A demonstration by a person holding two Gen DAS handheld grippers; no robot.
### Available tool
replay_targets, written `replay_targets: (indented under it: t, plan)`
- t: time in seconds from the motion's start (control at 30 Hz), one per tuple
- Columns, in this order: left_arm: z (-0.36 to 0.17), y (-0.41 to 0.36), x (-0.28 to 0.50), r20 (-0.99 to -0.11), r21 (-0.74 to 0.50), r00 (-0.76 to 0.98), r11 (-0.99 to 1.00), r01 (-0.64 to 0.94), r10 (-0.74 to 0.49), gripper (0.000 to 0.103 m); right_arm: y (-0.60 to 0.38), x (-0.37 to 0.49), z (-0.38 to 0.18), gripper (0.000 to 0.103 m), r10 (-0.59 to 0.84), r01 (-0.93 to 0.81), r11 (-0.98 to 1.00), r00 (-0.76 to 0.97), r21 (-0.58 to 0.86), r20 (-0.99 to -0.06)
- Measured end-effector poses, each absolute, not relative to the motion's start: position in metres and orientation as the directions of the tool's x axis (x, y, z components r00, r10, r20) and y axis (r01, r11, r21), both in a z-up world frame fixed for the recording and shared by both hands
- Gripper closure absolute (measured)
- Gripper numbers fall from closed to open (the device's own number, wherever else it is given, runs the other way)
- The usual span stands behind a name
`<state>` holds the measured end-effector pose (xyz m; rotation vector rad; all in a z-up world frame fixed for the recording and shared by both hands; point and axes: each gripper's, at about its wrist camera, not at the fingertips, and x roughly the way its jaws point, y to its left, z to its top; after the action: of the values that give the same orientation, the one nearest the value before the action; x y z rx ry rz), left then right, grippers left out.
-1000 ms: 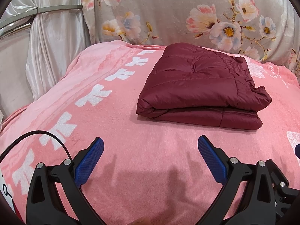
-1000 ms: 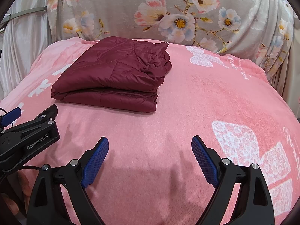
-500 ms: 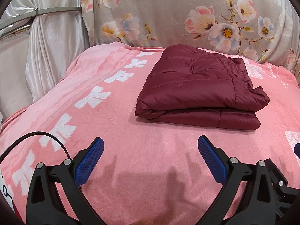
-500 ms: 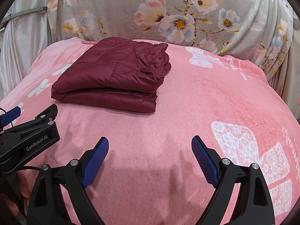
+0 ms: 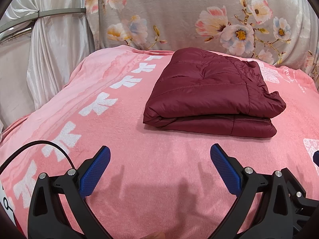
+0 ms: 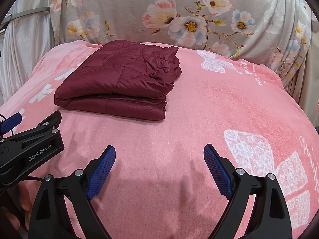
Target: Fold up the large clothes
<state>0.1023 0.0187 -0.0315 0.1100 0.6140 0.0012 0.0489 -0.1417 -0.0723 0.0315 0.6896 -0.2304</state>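
Observation:
A dark red quilted jacket (image 5: pixel 209 93) lies folded into a flat rectangular stack on the pink blanket (image 5: pixel 159 155). It also shows in the right wrist view (image 6: pixel 121 83), at the upper left. My left gripper (image 5: pixel 159 159) is open and empty, hovering over bare blanket in front of the jacket. My right gripper (image 6: pixel 159 159) is open and empty too, in front and to the right of the jacket. The left gripper's black body (image 6: pixel 30 149) shows at the left edge of the right wrist view.
A grey floral cloth (image 5: pixel 199 16) hangs behind the bed. White satin drapes (image 5: pixel 49 49) hang at the left. The pink blanket carries white bow prints (image 5: pixel 99 103) on the left and white butterfly prints (image 6: pixel 269 159) on the right.
Both views have shifted slightly, so the jacket sits a little lower in frame. Both grippers stay open; the jacket has not moved.

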Motion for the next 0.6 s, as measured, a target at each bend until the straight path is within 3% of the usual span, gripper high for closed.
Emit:
replay_targets:
  t: [0.6]
  plan:
    - [-0.0319,0.0182,0.1015,-0.573,0.105,0.818,0.994,0.031,0.035,0.005,-0.1416,0.0491,-0.0732,0.016,-0.201,0.221,0.974,0.748,-0.049,-0.633]
